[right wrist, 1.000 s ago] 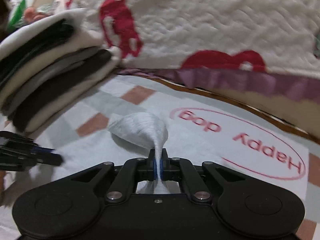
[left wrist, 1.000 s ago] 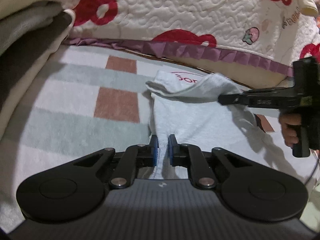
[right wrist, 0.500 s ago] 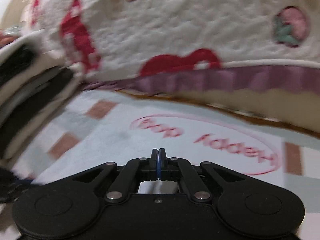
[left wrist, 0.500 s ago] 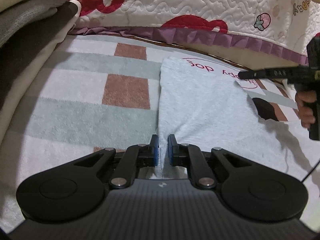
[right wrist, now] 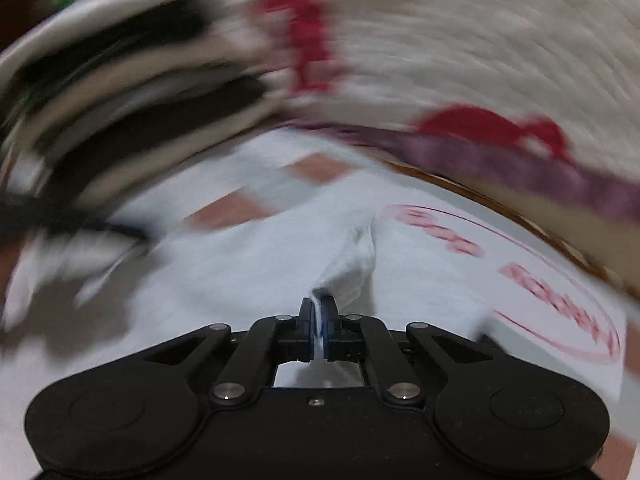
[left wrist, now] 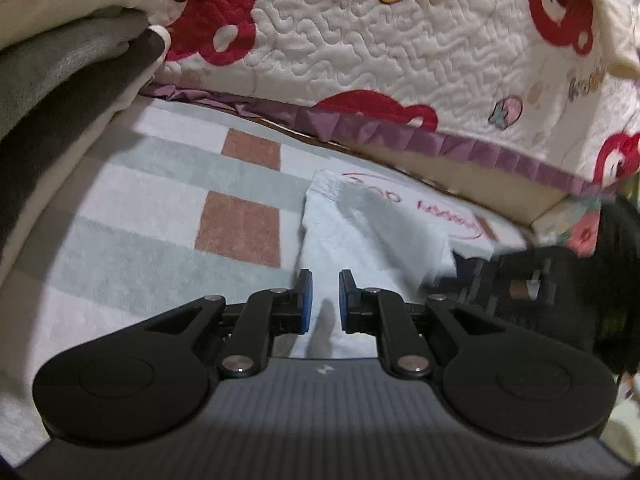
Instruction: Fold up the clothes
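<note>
Cloth [right wrist: 348,268] (white) between right tongs [right wrist: 319,322]

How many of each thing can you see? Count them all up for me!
Tongs: 2, the left tongs and the right tongs (jaws opening, white garment between them)
White garment: 1
Pile of folded clothes: 1
Quilt: 1
Checked rug: 1
Total: 6

White garment [left wrist: 372,240] printed with a red oval ring and red lettering; rug [left wrist: 168,216] checked in pale green, white and terracotta; cream quilt [left wrist: 360,48] patterned with red bears, frilled in purple; black hand-held gripper [left wrist: 323,300] padded in blue
</note>
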A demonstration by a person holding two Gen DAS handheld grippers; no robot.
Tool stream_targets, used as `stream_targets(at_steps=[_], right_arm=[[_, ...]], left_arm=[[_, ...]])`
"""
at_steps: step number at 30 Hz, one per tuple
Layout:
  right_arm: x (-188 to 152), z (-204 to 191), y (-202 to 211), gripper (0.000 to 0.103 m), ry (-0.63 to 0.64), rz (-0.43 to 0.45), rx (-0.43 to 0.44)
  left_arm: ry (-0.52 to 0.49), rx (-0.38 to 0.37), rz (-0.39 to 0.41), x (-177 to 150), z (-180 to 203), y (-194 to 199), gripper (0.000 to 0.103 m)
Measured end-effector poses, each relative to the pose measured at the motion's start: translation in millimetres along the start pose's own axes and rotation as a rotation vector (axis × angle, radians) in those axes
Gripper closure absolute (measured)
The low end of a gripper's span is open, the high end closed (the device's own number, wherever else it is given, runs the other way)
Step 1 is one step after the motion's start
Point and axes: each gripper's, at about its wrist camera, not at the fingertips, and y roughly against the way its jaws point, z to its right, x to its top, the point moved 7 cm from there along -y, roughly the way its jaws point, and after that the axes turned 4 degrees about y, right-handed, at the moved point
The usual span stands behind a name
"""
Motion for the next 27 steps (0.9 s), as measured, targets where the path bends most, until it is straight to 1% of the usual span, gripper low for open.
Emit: stream_targets(at_steps=[2, 3, 4, 5, 6, 7, 8, 10, 11, 12, 14, 16, 17, 18, 19, 20, 22, 25, 26, 27], right_arm=[[-6.1, -25.6, 0.3, 0.088, 0.136, -0.027, 0.011], [-10.2, -36.1, 1.0, 0.088, 0.195, -0.037, 0.011], [-12.6, -42.7, 3.0, 0.088, 0.224, -0.043, 0.024], [-11.8, -42.0, 7.7, 0.088, 0.200, -0.041, 0.062], [-10.9, -41.3, 12.4, 0.082, 0.175, -0.039, 0.099], [-8.7, -39.2, 17.3, 0.079, 0.150, -0.034, 0.129], [-4.5, -34.5, 22.3, 0.075, 0.124, -0.023, 0.147], [4.7, -23.3, 32.3, 0.073, 0.071, 0.001, 0.177], [9.8, -14.0, 35.3, 0.071, 0.035, 0.011, 0.185], [13.0, -5.3, 35.5, 0.066, -0.007, 0.014, 0.198], [14.5, 10.2, 27.9, 0.063, -0.077, -0.002, 0.228], [12.6, 24.0, 15.1, 0.063, -0.133, -0.040, 0.268], [8.6, 27.2, 6.7, 0.069, -0.142, -0.077, 0.305], [4.4, 27.3, -0.7, 0.083, -0.140, -0.106, 0.335], [0.6, 27.4, -7.6, 0.086, -0.131, -0.131, 0.348], [-1.8, 27.2, -13.1, 0.082, -0.113, -0.143, 0.332], [-2.9, 27.1, -20.1, 0.082, -0.108, -0.147, 0.317], [-1.0, 27.6, -23.9, 0.073, -0.157, -0.128, 0.331], [-0.3, 27.1, -24.9, 0.066, -0.172, -0.113, 0.342], [0.4, 26.7, -25.9, 0.056, -0.187, -0.098, 0.353]], left_arm=[[0.029, -0.007, -0.015, -1.1, -3.1, -1.3, 0.091], [0.033, -0.004, -0.021, -2.1, -4.3, -2.3, 0.091], [0.031, 0.002, -0.025, -3.6, -4.8, -3.0, 0.091], [0.029, 0.006, -0.030, -4.4, -5.3, -3.6, 0.091], [0.026, 0.011, -0.034, -5.2, -5.7, -4.3, 0.091], [0.024, 0.015, -0.039, -6.0, -6.2, -4.9, 0.091], [0.027, 0.010, -0.040, -6.0, -6.3, -4.8, 0.091], [0.033, 0.001, -0.043, -5.9, -6.5, -4.6, 0.091], [0.035, -0.005, -0.045, -6.1, -6.1, -4.8, 0.091], [0.037, -0.010, -0.048, -6.3, -5.8, -5.1, 0.091], [0.038, -0.017, -0.053, -7.0, -5.1, -5.7, 0.091], [0.031, -0.018, -0.058, -8.3, -4.1, -6.4, 0.091], [0.026, -0.018, -0.061, -9.1, -3.4, -6.7, 0.091], [0.023, -0.019, -0.065, -9.8, -3.0, -7.0, 0.091], [0.021, -0.020, -0.068, -10.2, -2.9, -7.3, 0.091], [0.021, -0.018, -0.070, -10.5, -3.0, -7.5, 0.091], [0.021, -0.017, -0.077, -11.6, -3.4, -8.6, 0.091], [0.019, -0.019, -0.087, -13.0, -3.5, -10.2, 0.091], [0.015, -0.022, -0.092, -13.7, -2.8, -11.0, 0.091], [0.011, -0.024, -0.096, -14.7, -2.1, -11.6, 0.091]])
